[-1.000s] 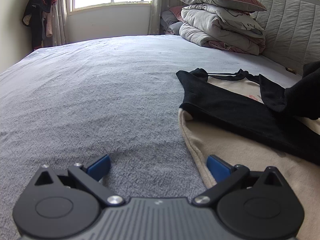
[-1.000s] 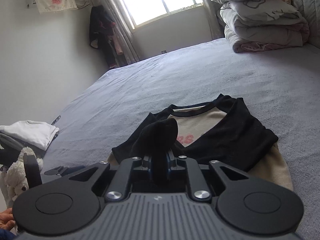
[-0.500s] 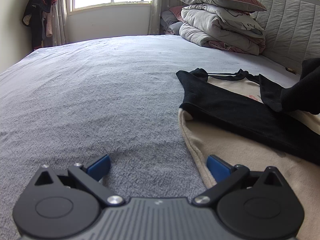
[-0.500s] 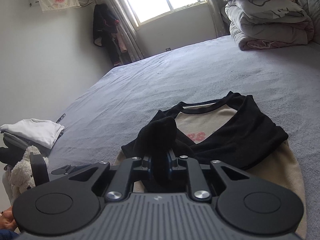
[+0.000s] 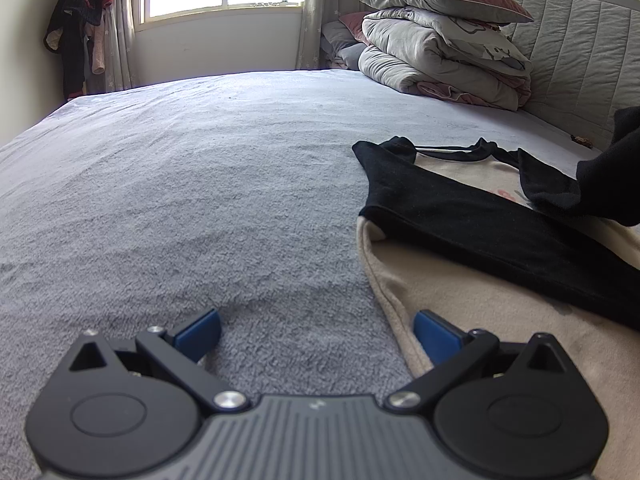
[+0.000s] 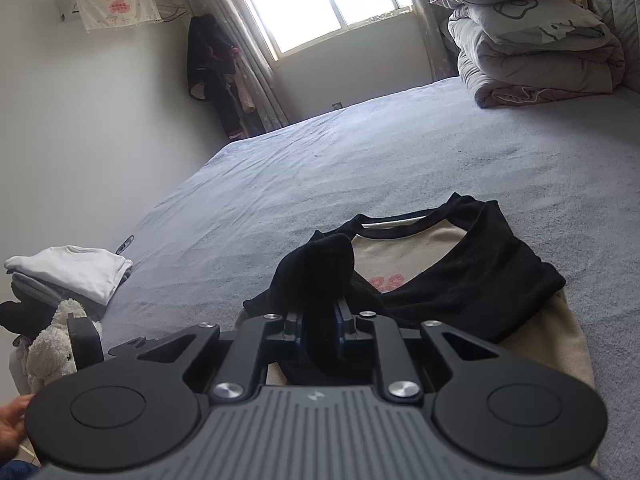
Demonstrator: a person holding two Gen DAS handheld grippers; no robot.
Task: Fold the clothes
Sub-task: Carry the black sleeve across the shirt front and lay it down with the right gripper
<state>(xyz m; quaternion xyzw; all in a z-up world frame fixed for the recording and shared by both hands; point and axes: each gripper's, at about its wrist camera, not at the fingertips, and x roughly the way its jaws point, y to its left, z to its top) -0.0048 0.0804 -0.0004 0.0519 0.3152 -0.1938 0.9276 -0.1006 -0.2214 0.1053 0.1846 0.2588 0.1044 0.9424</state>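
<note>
A beige shirt (image 5: 480, 292) with black sleeves and a pink print lies flat on the grey bed (image 5: 200, 180). One black sleeve (image 5: 460, 224) is folded across its chest. My right gripper (image 6: 320, 332) is shut on the other black sleeve (image 6: 316, 272) and holds it lifted above the shirt (image 6: 400, 252). That raised sleeve (image 5: 608, 184) also shows at the right edge of the left wrist view. My left gripper (image 5: 316, 332) is open and low over the bed. It straddles the shirt's side edge, with nothing pinched.
Folded quilts and a pillow (image 5: 444, 56) are stacked by the headboard. In the right wrist view a pile of folded white clothes (image 6: 72, 272) and a plush toy (image 6: 52, 352) sit at the bed's left edge, with a person's hand (image 6: 12, 420) below. Clothes (image 6: 216, 68) hang by the window.
The right gripper has carried the held sleeve a little toward the right edge of the left wrist view. The left gripper and the shirt's body have stayed put.
</note>
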